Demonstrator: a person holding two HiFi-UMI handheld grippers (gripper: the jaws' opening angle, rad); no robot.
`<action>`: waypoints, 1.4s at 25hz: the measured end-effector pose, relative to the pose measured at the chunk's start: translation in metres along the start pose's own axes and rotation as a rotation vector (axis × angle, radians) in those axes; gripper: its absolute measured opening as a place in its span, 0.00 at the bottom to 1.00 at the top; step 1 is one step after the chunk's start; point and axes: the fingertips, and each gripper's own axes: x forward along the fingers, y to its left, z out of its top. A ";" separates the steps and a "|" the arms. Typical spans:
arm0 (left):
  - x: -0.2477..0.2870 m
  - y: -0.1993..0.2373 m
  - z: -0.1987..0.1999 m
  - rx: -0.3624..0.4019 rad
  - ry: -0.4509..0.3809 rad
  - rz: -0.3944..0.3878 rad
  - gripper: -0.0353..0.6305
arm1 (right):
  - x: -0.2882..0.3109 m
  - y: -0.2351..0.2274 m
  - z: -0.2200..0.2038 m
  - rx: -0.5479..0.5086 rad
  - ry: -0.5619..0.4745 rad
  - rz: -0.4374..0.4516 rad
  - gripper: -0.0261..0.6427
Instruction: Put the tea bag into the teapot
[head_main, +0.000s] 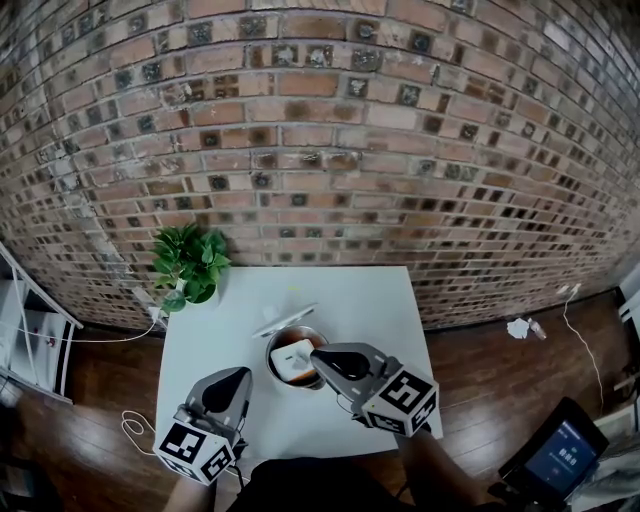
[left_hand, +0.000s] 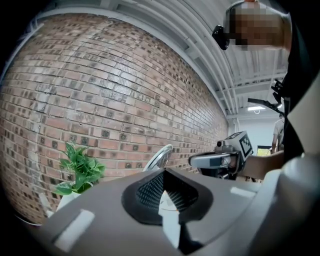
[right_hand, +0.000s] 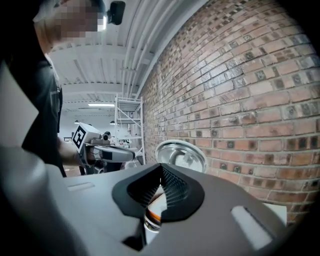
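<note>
A round metal teapot stands open on the white table, with a white and orange tea bag lying inside it. Its shiny lid leans just behind it, and the lid also shows against the brick wall in the right gripper view. My right gripper hangs over the pot's right rim with its jaws shut and nothing between them. Below its own tips I see the tea bag in the pot. My left gripper sits left of the pot, jaws together and empty.
A potted green plant stands at the table's back left corner, close to the brick wall. A white shelf is on the floor at far left. A tablet lies at lower right. A cable trails by the table's left edge.
</note>
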 end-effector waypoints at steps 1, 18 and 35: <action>0.000 0.000 0.000 0.002 -0.001 0.001 0.06 | 0.003 -0.001 -0.004 0.000 0.019 -0.001 0.04; -0.006 0.009 0.015 0.009 -0.041 -0.003 0.06 | -0.024 -0.011 0.035 -0.013 -0.134 -0.033 0.04; 0.003 0.004 0.013 0.006 -0.039 -0.020 0.06 | -0.016 -0.004 0.027 -0.016 -0.096 -0.011 0.04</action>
